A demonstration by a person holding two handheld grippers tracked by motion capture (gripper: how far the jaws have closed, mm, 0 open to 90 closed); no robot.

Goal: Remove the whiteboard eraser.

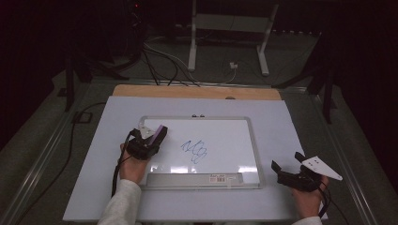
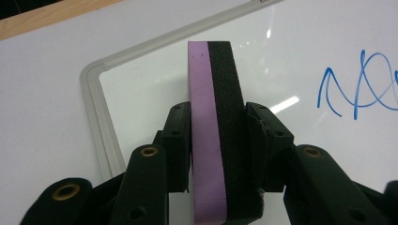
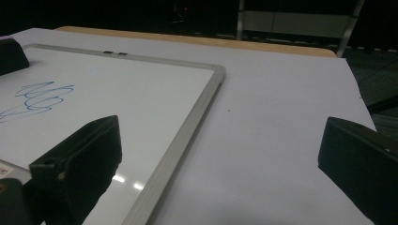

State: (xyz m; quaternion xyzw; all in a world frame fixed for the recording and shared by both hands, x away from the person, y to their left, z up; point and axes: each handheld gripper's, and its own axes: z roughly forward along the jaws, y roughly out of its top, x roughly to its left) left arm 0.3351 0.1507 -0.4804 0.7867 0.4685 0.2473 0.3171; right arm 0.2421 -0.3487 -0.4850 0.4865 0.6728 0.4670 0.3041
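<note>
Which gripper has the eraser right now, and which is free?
The left gripper is clamped on the purple-and-black eraser over the whiteboard; the right gripper stands open beside the board.

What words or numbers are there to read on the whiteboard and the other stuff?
None can be read.
Small white sticker with red print on the silver tray of the white, silver-framed whiteboard: too small and blurred.
Blue marker scribble on the whiteboard: loops, no letters.
Purple and black foam eraser: no print.
</note>
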